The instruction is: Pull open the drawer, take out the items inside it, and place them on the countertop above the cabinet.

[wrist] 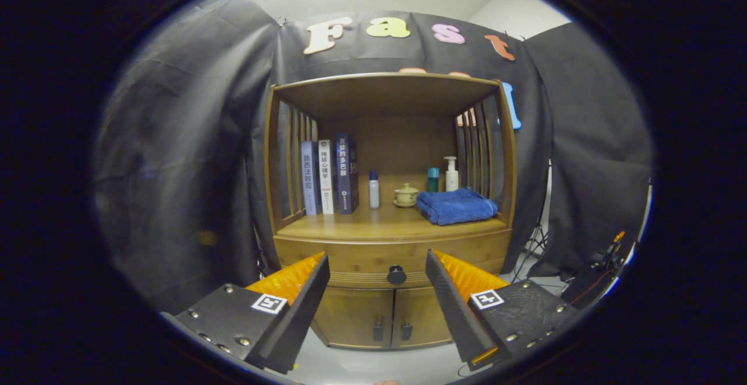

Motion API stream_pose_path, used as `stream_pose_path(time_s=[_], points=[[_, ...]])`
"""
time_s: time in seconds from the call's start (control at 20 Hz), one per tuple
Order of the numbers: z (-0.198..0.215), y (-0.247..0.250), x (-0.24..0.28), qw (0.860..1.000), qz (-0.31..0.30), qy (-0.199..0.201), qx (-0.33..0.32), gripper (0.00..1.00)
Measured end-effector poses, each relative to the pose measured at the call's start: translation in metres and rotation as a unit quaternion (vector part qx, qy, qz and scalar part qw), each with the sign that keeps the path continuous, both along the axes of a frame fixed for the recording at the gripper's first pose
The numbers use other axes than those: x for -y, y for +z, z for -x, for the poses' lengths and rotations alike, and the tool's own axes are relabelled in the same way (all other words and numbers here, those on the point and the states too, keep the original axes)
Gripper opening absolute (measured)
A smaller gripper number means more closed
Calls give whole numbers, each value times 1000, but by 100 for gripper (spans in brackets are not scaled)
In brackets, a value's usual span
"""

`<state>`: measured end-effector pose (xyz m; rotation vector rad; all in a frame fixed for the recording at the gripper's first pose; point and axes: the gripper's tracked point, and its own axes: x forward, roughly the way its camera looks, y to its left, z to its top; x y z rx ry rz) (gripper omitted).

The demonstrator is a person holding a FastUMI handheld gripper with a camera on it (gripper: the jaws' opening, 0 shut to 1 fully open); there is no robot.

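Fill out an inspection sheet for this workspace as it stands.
Surface: wooden countertop of the wooden cabinet, partly occupied.
Job's things: drawer with round dark knob shut; contents hidden.
Clutter: three upright books, small white bottle, lidded ceramic cup, teal container, white pump bottle, folded blue towel.
Grippers: tool open, short of the knob, holding nothing.
Cables: red wire by the stand gear beside the cabinet.
Surroundings: black cloth wall, two lower cabinet doors shut.
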<state>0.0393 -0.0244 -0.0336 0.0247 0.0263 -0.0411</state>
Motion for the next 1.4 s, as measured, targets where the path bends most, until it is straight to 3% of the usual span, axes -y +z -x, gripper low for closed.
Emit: stream_pose_path(time_s=[0.6,0.9,1.1,1.2,1.4], points=[[-119,-85,16,998,-33,-24,-48,99],[-177,-159,30,990,-40,-37,-132,99],[-191,-157,37,993,-22,-38,-107,50],[-191,-140,36,997,14,-27,-71,50],[-192,-134,34,996,63,-42,-44,50]])
